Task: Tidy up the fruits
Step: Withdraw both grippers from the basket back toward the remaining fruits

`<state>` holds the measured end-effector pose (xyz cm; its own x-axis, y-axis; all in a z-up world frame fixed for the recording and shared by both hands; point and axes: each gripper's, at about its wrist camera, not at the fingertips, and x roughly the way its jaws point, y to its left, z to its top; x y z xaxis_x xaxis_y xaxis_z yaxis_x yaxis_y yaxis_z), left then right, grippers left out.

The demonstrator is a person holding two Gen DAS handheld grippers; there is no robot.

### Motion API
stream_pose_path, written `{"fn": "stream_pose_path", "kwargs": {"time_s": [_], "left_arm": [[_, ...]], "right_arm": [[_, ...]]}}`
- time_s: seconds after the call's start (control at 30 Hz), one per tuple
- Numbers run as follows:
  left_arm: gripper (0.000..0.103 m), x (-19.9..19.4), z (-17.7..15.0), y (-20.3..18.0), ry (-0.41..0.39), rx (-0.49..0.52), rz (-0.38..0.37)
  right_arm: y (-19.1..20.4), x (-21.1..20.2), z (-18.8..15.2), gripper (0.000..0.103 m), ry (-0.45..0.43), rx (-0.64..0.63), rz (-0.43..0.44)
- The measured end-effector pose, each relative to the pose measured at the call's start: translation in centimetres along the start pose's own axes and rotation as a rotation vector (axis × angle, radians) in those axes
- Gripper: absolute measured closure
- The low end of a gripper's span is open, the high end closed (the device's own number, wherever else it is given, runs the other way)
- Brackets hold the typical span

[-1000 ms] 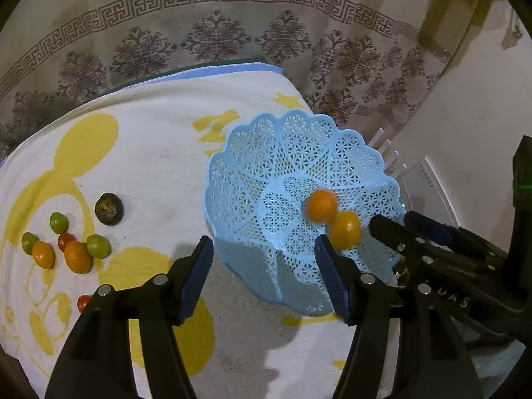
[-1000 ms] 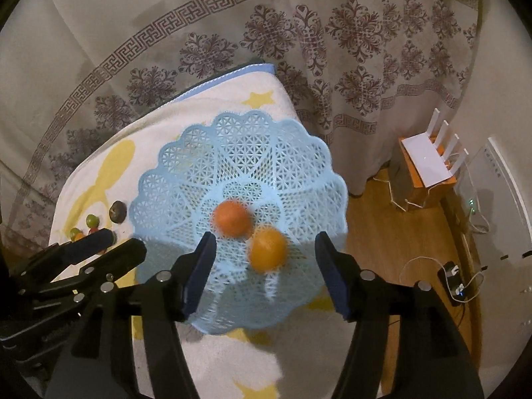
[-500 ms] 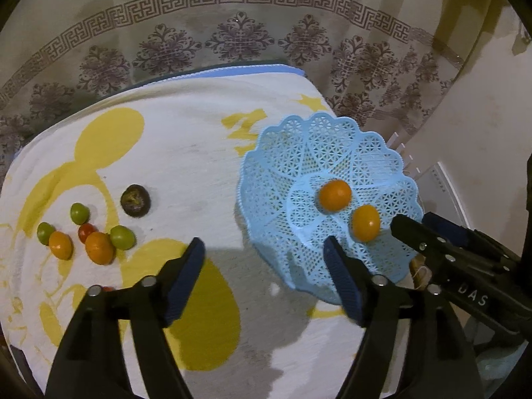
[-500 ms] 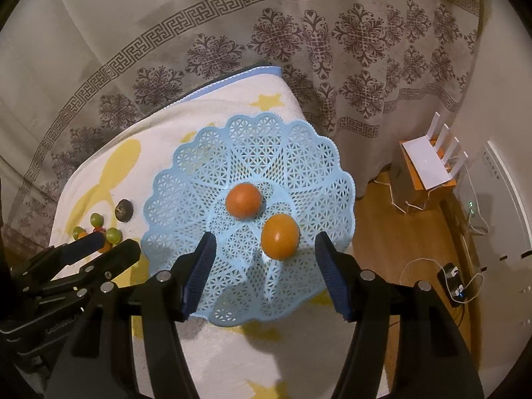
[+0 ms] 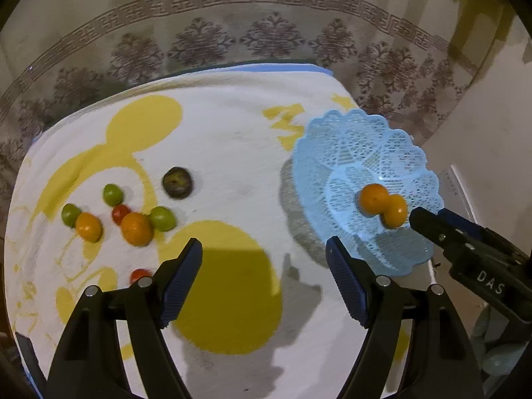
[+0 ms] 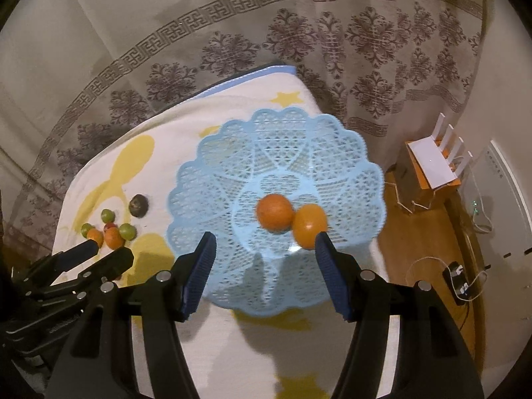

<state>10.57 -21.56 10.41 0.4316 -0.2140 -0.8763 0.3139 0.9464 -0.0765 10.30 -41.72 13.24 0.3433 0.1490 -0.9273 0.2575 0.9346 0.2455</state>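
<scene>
A pale blue lattice basket (image 5: 349, 146) (image 6: 282, 139) sits at the right end of the yellow-and-white cloth. Two oranges (image 5: 372, 198) (image 6: 274, 212) lie in it, touching each other. To the left, loose on the cloth, is a cluster of green fruits (image 5: 113, 194), small oranges (image 5: 136, 227), red ones (image 5: 120, 213) and a dark brown fruit (image 5: 178, 182). My left gripper (image 5: 264, 242) hangs open over bare cloth between the cluster and the basket, nothing between its jaws. My right gripper (image 6: 265, 236) is open above the basket's near side, holding nothing.
A patterned curtain hangs behind the table. Just right of the basket the cloth ends at the table's edge. Below it lie a wooden floor, a white router (image 6: 432, 163) on a box and a plugged charger (image 6: 459, 272) with cables.
The left gripper moved left, off the basket toward the loose fruit, and its jaws widened. The two oranges rolled together in the basket. The right gripper drew back slightly.
</scene>
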Motion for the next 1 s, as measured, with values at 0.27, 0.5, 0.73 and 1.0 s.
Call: {"fn": "stream_pose_path", "kwargs": {"time_s": [0.27, 0.5, 0.73, 1.0], "left_arm": [[0.027, -1.3, -1.3, 4.1, -0.002, -0.05, 0.028], [0.027, -2.3, -2.4, 9.0, 0.0, -0.116, 0.066], [0.027, -2.9, -3.5, 13.8, 0.007, -0.166, 0.095], [0.027, -2.6, -4.8, 19.2, 0.031, -0.216, 0.125]], "right_arm": [[3.8, 0.6, -0.6, 0.039, 0.022, -0.032, 0.034], [7.5, 1.5, -1.4, 0.039, 0.042, -0.063, 0.059], [11.4, 2.5, -2.0, 0.039, 0.056, -0.083, 0.073], [14.2, 4.2, -3.0, 0.039, 0.087, -0.083, 0.073]]}}
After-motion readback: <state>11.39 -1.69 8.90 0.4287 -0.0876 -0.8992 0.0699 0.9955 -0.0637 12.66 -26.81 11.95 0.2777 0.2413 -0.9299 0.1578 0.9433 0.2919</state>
